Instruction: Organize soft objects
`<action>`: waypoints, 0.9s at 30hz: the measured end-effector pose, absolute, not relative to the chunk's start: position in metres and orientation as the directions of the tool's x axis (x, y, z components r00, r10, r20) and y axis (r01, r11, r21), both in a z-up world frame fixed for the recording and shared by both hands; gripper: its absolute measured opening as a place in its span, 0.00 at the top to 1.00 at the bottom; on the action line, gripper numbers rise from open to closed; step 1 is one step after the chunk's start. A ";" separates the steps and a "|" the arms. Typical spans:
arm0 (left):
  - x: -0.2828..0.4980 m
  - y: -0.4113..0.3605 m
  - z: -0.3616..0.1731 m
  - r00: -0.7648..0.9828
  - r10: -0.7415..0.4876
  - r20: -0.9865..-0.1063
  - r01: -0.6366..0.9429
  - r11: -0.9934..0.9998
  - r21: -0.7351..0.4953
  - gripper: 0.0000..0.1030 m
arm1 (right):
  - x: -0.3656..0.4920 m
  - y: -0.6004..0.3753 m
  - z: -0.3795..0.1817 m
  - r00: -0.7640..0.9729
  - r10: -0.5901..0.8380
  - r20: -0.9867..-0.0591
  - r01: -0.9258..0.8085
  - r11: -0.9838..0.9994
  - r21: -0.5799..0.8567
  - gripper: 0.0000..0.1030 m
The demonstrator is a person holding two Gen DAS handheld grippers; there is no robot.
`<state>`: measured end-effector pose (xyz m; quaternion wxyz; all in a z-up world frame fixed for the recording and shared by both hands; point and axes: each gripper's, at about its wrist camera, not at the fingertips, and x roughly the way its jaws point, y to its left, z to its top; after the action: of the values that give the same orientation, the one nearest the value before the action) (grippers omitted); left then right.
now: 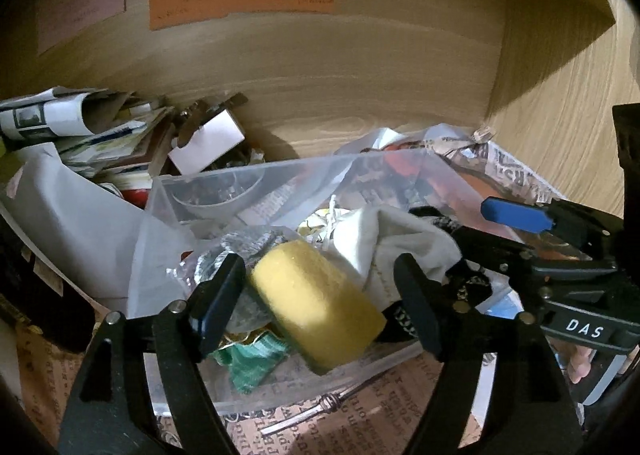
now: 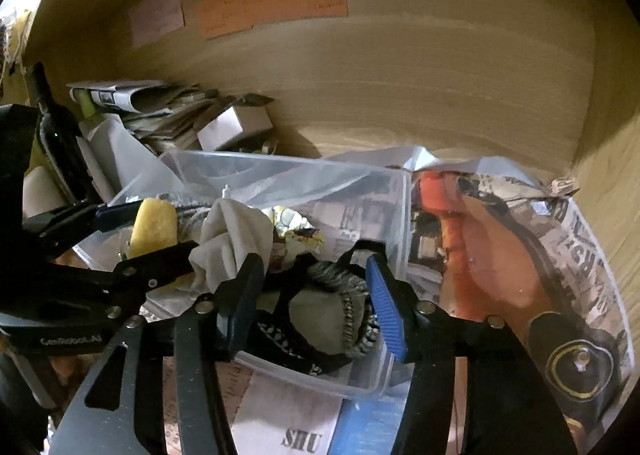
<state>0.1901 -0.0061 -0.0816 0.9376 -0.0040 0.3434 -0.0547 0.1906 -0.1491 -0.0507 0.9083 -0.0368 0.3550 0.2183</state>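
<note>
My left gripper (image 1: 320, 291) has its fingers spread around the yellow sponge (image 1: 316, 303), which sits at the near edge of the clear plastic bin (image 2: 384, 383) — not pinched yet, I judge. It looks light and squashy, so I'd take it across its middle. My right gripper (image 2: 316, 303) hangs open over the knitted dark item (image 2: 352, 307) at the bin's near right corner — floppy, best pinched at a fold.

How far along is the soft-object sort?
Done: white cloth and dark knit piece lie in the clear bin. In hand: yellow sponge sits between the open left claw over the bin. Right claw open, empty. What remains outside is unclear.
</note>
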 end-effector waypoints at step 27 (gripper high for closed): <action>0.048 0.000 0.027 0.960 -0.065 -0.271 0.054 0.997 -0.049 0.09 | 0.078 -0.162 0.060 0.822 0.469 -0.322 -0.481 0.875 0.048 0.21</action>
<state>0.0483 0.0002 0.0272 0.9898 -0.0206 0.1377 -0.0299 0.0778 -0.1621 0.0598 0.9544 -0.0174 0.1640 0.2489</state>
